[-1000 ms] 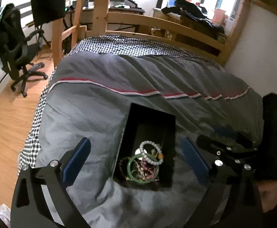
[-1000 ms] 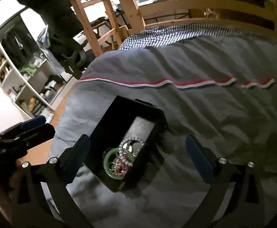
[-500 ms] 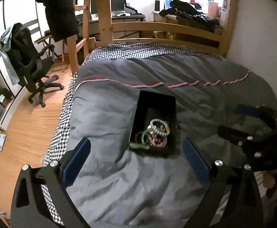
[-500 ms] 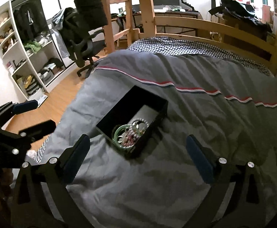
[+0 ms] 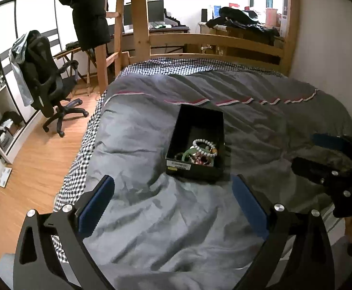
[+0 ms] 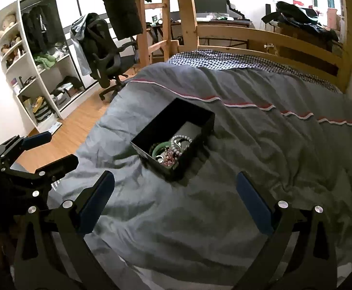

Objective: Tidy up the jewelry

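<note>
An open rectangular black box (image 5: 197, 142) lies flat on the grey duvet, holding a green bangle (image 5: 188, 153), a white beaded bracelet (image 5: 203, 146) and tangled reddish beads (image 6: 169, 158).

Grey duvet (image 5: 176, 212) on a wooden bed frame (image 5: 214, 41); office chair (image 5: 47, 82), shelving (image 6: 40, 77), monitor (image 6: 209, 2) behind.

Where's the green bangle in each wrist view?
Left wrist: green bangle just right of centre, at the near end of the black box, partly under the white bead bracelet.
Right wrist: left of centre, same near end of the box.
Shared landmark: red-and-white stripe across the duvet, beyond the box.
</note>
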A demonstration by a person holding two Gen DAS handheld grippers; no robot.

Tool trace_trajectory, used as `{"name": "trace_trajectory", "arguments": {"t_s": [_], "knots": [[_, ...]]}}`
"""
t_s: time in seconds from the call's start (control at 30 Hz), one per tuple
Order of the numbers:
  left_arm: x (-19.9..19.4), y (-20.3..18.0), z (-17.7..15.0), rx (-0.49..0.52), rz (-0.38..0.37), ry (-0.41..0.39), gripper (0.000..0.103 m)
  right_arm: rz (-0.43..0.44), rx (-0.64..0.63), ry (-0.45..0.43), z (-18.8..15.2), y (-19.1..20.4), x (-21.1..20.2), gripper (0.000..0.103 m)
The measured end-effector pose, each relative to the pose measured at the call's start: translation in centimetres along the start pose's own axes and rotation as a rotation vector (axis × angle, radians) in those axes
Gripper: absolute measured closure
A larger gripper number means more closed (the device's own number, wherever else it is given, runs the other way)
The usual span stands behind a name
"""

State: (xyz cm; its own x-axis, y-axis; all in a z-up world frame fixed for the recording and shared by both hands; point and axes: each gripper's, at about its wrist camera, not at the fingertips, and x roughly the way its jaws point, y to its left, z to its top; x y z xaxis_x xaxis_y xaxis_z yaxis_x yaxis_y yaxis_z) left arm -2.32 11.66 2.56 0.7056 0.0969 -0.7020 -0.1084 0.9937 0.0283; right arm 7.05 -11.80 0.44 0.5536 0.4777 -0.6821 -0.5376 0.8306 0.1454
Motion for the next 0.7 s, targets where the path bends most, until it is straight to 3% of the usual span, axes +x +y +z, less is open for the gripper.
{"name": "trace_trajectory", "arguments": {"t_s": [0.27, 0.53, 0.7], "knots": [[1.1, 0.8, -0.5, -0.057, 0.0, 0.022, 0.006, 0.006, 0.008, -0.022, -1.2, 0.4, 0.0, 0.004], [1.1, -0.9, -0.7, 0.028, 0.016, 0.017, 0.006, 0.005, 0.007, -0.026, -1.9, 0.5, -0.2, 0.004], [1.5, -0.5, -0.7, 0.006, -0.003, 0.038, 0.006, 0.001, 0.021, -0.034, -1.8, -0.1, -0.3, 0.004]]}}
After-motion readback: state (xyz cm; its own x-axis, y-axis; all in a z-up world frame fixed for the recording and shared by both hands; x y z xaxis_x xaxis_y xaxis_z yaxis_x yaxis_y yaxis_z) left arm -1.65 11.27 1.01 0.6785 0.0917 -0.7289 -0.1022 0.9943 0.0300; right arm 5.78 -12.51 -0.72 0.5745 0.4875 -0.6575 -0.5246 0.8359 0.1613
